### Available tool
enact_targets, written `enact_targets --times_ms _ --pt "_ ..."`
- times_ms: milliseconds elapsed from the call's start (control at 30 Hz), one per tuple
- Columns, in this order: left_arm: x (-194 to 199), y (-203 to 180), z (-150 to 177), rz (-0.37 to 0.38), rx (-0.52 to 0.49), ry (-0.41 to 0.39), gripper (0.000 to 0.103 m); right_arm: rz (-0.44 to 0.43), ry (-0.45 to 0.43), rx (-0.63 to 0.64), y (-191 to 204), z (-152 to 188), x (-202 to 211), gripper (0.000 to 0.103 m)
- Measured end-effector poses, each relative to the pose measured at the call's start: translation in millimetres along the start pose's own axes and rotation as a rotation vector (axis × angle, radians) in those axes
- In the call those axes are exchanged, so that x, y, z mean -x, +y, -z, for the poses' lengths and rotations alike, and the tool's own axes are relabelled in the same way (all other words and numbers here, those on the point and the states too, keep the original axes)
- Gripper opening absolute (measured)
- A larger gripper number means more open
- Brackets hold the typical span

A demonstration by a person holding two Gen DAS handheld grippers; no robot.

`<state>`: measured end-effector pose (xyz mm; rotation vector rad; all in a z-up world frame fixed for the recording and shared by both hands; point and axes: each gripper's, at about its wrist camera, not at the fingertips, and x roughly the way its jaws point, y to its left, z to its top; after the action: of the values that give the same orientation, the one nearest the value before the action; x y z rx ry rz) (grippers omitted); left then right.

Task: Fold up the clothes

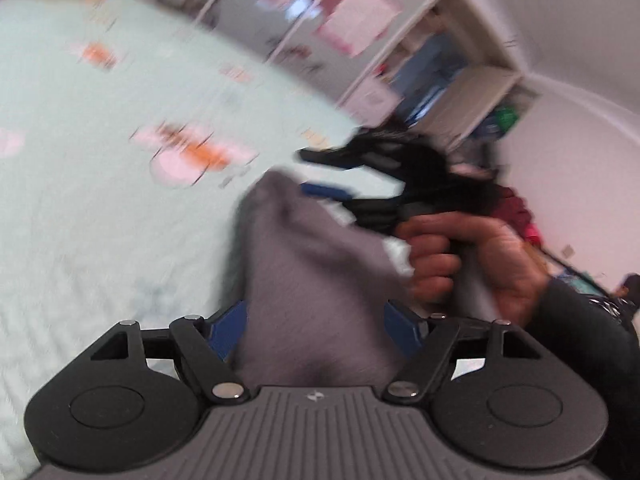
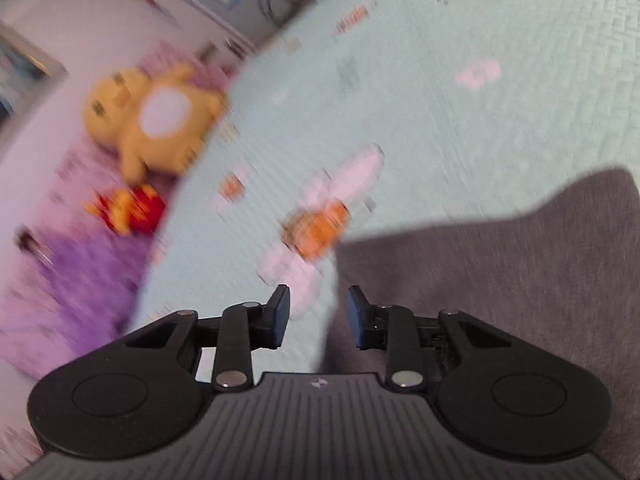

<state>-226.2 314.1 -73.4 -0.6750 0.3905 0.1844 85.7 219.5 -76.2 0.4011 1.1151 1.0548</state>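
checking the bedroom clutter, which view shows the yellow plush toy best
The right wrist view: the yellow plush toy lies whole, though blurred, beyond the edge of the mint bedspread. The left wrist view shows only a blurred yellow patch at its top-left corner.

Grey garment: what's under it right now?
The grey garment hangs lifted between the left gripper's fingers; the mint bedspread shows below it. Whatever lies directly beneath the cloth is covered.

Grey garment point(image 1: 304, 280); mint quilted bedspread point(image 1: 80, 200), orange-pink prints; yellow plush point(image 2: 152, 120).
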Motion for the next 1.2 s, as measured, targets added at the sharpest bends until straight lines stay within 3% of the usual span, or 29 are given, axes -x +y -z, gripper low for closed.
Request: enact_targets --times_ms 67,133,167,233,267,300,367,433,467,567,633,667,700,767,867,933,1067,1133,1167,1200 --pt "-16 -5 5 0.030 -0.046 0.051 0.078 -0.060 0.011 -0.110 -13 -5 -12 0.040" --pt "-33 -4 17 -0.014 -0.086 0.085 0.079 -0.119 0.022 -0.220 -25 -10 -23 0.042" --pt "-38 -2 23 -0.032 -0.104 0.084 0.079 -0.102 0.016 -0.276 -39 -10 -29 0.042" --pt "-41 1 30 -0.051 -0.131 0.075 0.080 -0.069 0.005 -0.387 -65 -9 -40 0.034" --pt "-40 0 30 -0.049 -0.135 0.072 0.080 -0.089 -0.011 -0.419 -78 -10 -40 0.020" --pt "-42 1 29 -0.049 -0.141 0.073 0.081 -0.113 -0.049 -0.471 -87 -8 -34 0.014" --pt "-46 1 28 -0.050 -0.151 0.079 0.084 -0.186 -0.106 -0.533 -95 -6 -21 0.022" --pt "-48 0 29 -0.052 -0.155 0.076 0.086 -0.280 -0.144 -0.554 -94 -4 -8 0.040" --pt "-48 -1 30 -0.054 -0.156 0.073 0.087 -0.290 -0.123 -0.539 -88 -3 -8 0.053" --pt "-45 -5 34 -0.061 -0.174 0.072 0.088 -0.273 -0.120 -0.478 -81 -3 -2 0.053" --pt "-44 -8 35 -0.062 -0.202 0.082 0.088 -0.247 -0.136 -0.432 -79 -4 3 0.038" --pt "-45 -9 35 -0.063 -0.210 0.087 0.088 -0.234 -0.144 -0.409 -78 -5 6 0.013" --pt "-45 -9 35 -0.065 -0.216 0.092 0.089 -0.221 -0.152 -0.387 -78 -5 9 0.000" --pt "-46 -8 35 -0.066 -0.216 0.096 0.091 -0.195 -0.168 -0.341 -76 -7 15 0.000" --pt "-48 -6 37 -0.068 -0.203 0.088 0.094 -0.156 -0.192 -0.273 -74 -9 23 0.021" --pt "-48 -7 39 -0.073 -0.201 0.086 0.094 -0.130 -0.207 -0.227 -72 -9 29 0.022" --pt "-49 -11 38 -0.085 -0.215 0.095 0.095 -0.064 -0.201 -0.100 -62 27 63 0.028" --pt "-49 -14 38 -0.097 -0.225 0.105 0.095 -0.031 -0.198 -0.037 -56 46 80 0.025" --pt "-49 -16 37 -0.106 -0.228 0.115 0.095 -0.014 -0.196 -0.005 -54 55 89 0.006" --pt "-49 -18 36 -0.115 -0.231 0.125 0.095 0.002 -0.194 0.026 -51 64 97 0.000"
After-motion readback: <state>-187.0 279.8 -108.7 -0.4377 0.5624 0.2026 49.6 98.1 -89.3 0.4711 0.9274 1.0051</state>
